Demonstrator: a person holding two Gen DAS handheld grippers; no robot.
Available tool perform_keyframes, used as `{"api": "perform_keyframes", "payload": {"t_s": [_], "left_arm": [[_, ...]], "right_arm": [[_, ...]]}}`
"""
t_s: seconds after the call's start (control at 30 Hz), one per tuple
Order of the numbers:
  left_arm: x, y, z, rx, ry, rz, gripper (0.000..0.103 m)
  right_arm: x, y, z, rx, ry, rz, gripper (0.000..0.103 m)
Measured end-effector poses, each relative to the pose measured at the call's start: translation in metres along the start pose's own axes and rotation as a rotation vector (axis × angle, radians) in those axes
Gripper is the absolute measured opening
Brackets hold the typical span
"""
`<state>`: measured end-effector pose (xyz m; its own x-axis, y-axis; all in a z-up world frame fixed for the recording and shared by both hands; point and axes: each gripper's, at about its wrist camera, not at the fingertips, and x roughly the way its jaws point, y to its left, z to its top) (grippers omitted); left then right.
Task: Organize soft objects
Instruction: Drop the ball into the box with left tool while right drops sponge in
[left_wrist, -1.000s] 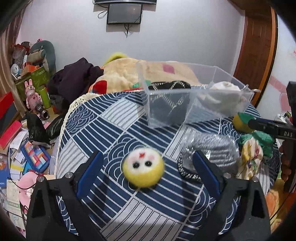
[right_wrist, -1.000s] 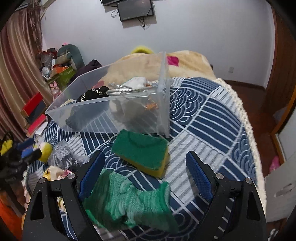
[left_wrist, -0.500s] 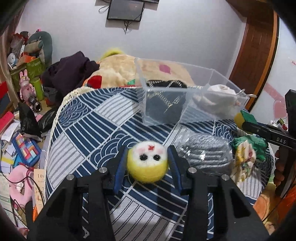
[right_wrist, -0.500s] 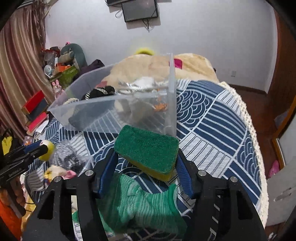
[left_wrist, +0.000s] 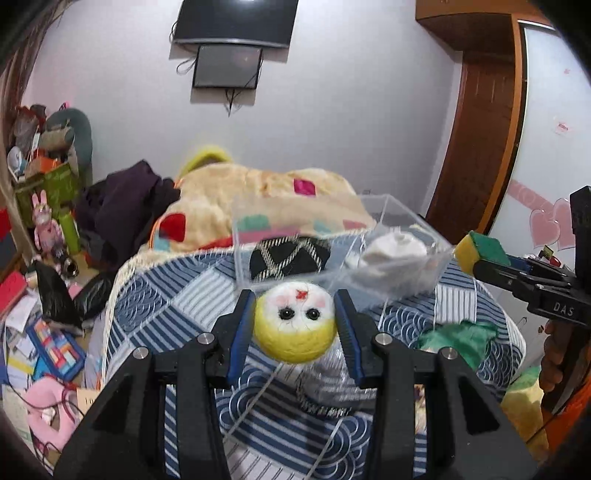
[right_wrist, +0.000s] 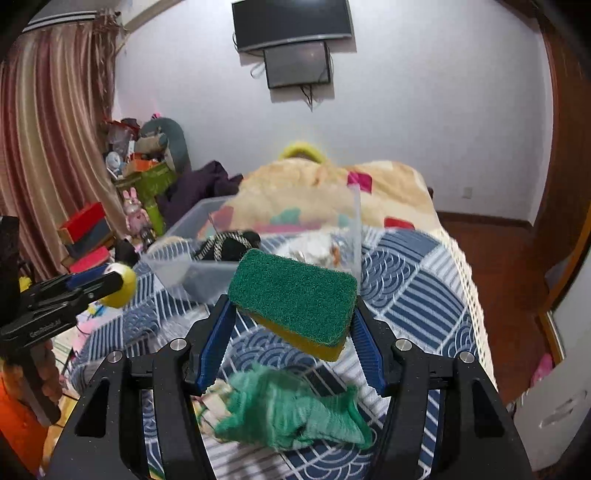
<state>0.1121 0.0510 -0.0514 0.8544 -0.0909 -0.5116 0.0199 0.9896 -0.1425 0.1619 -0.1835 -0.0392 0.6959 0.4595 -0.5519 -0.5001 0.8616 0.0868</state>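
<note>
My left gripper (left_wrist: 294, 325) is shut on a yellow and white felt ball (left_wrist: 294, 326) with a face, held above the blue patterned bedspread (left_wrist: 184, 295). My right gripper (right_wrist: 291, 317) is shut on a green and yellow sponge (right_wrist: 295, 297), also lifted off the bed. A clear plastic bin (left_wrist: 332, 243) stands just beyond both, holding a black patterned cloth (left_wrist: 288, 258) and a white soft item (left_wrist: 395, 251). The right gripper with the sponge (left_wrist: 480, 251) shows at the right of the left wrist view. The left gripper with the ball (right_wrist: 120, 284) shows at the left of the right wrist view.
A green cloth (right_wrist: 288, 413) lies on the bed under my right gripper. A grey bagged item (left_wrist: 332, 380) lies under my left gripper. A beige blanket (left_wrist: 258, 199) is heaped behind the bin. Toys and boxes (left_wrist: 44, 240) clutter the floor at left.
Both grippers closed, the left on the felt ball and the right on the sponge. Both then lifted their objects off the bed, toward the bin.
</note>
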Motion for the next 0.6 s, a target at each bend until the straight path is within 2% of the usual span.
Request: {"api": "perform_keyframes", "payload": {"t_s": [0.33, 0.6], "left_arm": [[0.017, -0.006, 0.036, -0.005, -0.058, 0.013, 0.043], [0.052, 0.000, 0.044, -0.033, -0.014, 0.014, 0.043]], "right_arm": [[0.021, 0.009, 0.026, -0.020, -0.035, 0.016, 0.058], [0.070, 0.014, 0.036, -0.022, 0.049, 0.011, 0.059]]}}
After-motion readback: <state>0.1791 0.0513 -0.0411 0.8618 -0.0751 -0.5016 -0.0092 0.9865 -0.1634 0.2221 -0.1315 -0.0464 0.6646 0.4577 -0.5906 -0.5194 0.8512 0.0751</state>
